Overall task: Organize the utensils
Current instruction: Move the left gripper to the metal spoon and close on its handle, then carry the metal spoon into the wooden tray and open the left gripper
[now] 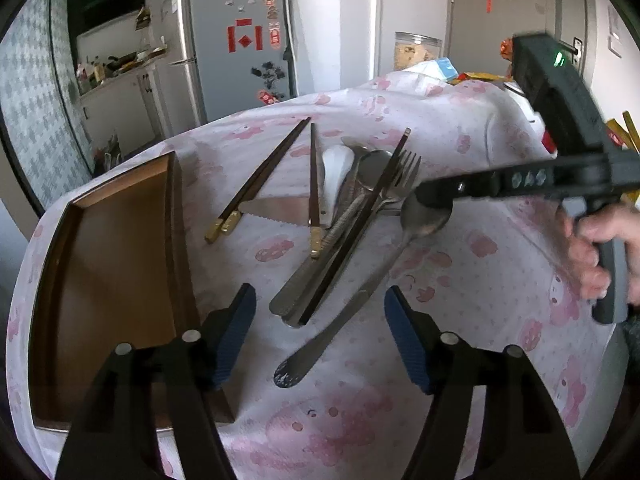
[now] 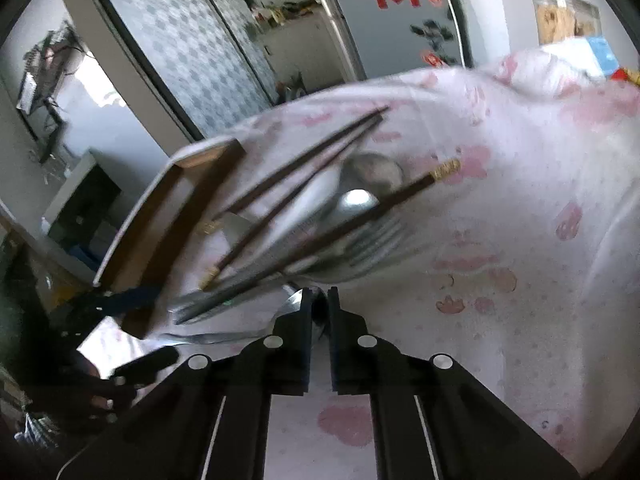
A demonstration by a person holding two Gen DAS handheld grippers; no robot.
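A pile of utensils lies on the pink-patterned cloth: dark chopsticks (image 1: pixel 264 174) with gold ends, a serrated knife (image 1: pixel 276 210), a white ceramic spoon (image 1: pixel 334 172), a fork (image 1: pixel 404 170) and a long steel spoon (image 1: pixel 360 296). My left gripper (image 1: pixel 320 320) is open above the handles of the pile, holding nothing. My right gripper (image 1: pixel 434 200) comes in from the right and is shut on the bowl of the long steel spoon (image 2: pixel 320 304). The pile shows blurred in the right wrist view, with the chopsticks (image 2: pixel 304 168) across it.
An open brown wooden tray (image 1: pixel 116 264) sits on the cloth left of the pile; it also shows in the right wrist view (image 2: pixel 160 216). A fridge (image 1: pixel 236 48) and a counter stand behind the table. Clutter lies at the table's far right.
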